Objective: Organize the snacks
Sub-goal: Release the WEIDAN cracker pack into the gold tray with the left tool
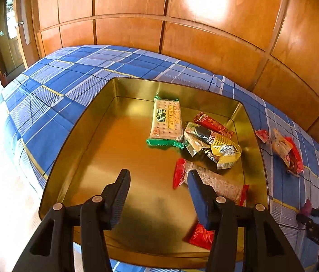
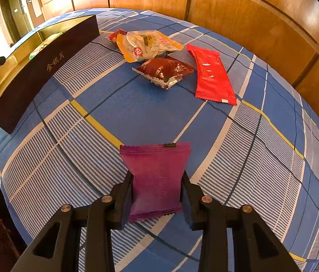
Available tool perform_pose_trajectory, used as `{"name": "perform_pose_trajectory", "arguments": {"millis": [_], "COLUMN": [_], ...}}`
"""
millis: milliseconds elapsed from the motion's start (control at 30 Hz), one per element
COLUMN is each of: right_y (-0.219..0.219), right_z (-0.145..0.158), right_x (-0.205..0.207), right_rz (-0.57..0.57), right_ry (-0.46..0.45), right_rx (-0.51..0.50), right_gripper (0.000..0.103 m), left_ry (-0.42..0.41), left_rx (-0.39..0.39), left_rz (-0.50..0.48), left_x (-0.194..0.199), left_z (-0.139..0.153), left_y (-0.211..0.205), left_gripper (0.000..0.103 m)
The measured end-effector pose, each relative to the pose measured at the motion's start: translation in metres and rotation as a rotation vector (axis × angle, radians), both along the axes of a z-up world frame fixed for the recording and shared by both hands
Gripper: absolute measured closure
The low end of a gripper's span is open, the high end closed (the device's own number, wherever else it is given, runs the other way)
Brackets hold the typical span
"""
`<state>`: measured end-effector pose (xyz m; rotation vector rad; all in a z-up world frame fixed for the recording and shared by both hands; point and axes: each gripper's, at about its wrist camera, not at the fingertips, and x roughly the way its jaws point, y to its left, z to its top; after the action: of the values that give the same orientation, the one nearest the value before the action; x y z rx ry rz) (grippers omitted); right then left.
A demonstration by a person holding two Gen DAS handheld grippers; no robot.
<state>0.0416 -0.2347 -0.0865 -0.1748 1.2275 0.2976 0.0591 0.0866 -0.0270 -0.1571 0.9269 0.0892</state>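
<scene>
A gold tin box (image 1: 91,136) lies open on the blue plaid cloth. In it are a green-edged cracker pack (image 1: 165,122), a red stick packet (image 1: 213,124), a gold-and-black packet (image 1: 213,145), a clear packet with red ends (image 1: 218,183) and a red packet (image 1: 201,235). My left gripper (image 1: 158,174) hovers over the box floor, open, with nothing between its fingers. My right gripper (image 2: 157,176) is shut on a purple packet (image 2: 157,165), pinched at its middle just above the cloth. The right gripper (image 1: 317,222) also shows at the left wrist view's right edge.
Loose on the cloth beyond the purple packet lie a yellow-and-white seed packet (image 2: 150,45), a dark red packet (image 2: 164,70), a long red packet (image 2: 211,74) and a small red one (image 2: 114,35). The box's dark outer wall (image 2: 41,72) stands left. Wood panelling (image 2: 250,11) runs behind.
</scene>
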Motion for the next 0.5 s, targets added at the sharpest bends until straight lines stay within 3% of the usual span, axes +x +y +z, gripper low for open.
{"name": "perform_pose_trajectory", "arguments": {"millis": [500], "right_y": [0.0], "right_z": [0.001], "right_x": [-0.001], "right_rz": [-0.013], "right_ry": [-0.001], "right_rx": [-0.029], "right_gripper": [0.066], "left_ry": [-0.004], "left_rx": [-0.024], "left_rz": [0.018], "left_x": [-0.018], "left_z": [-0.006], "left_y": [0.012], "left_gripper": [0.048]}}
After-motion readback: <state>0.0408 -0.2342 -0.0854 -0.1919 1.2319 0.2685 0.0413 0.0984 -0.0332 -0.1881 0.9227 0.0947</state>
